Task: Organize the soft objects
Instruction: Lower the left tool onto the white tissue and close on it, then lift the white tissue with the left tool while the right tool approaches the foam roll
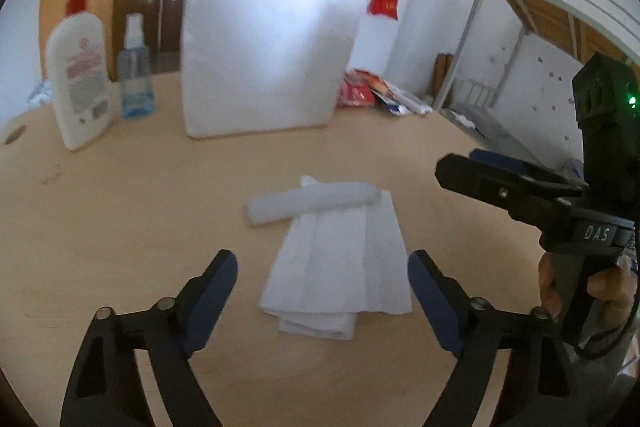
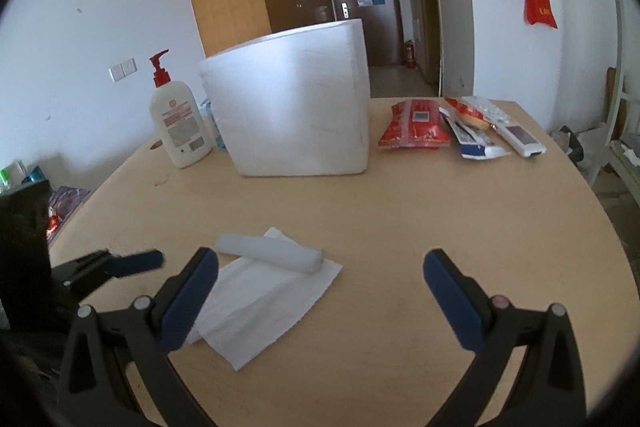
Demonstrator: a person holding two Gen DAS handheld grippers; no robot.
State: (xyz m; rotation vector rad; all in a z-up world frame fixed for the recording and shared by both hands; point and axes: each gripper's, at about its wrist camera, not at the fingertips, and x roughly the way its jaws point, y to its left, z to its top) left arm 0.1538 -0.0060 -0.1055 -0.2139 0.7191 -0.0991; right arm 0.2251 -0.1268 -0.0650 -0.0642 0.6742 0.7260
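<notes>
A folded white cloth lies flat on the wooden table, with a small rolled white towel across its far end. Both show in the right wrist view too, the cloth and the roll. My left gripper is open and empty, its fingers on either side of the cloth's near end, just above it. My right gripper is open and empty, to the right of the cloth. It shows at the right of the left wrist view.
A big white foam block stands at the back of the table. A white pump bottle and a small blue spray bottle stand left of it. Red snack packets and a white remote lie at the back right.
</notes>
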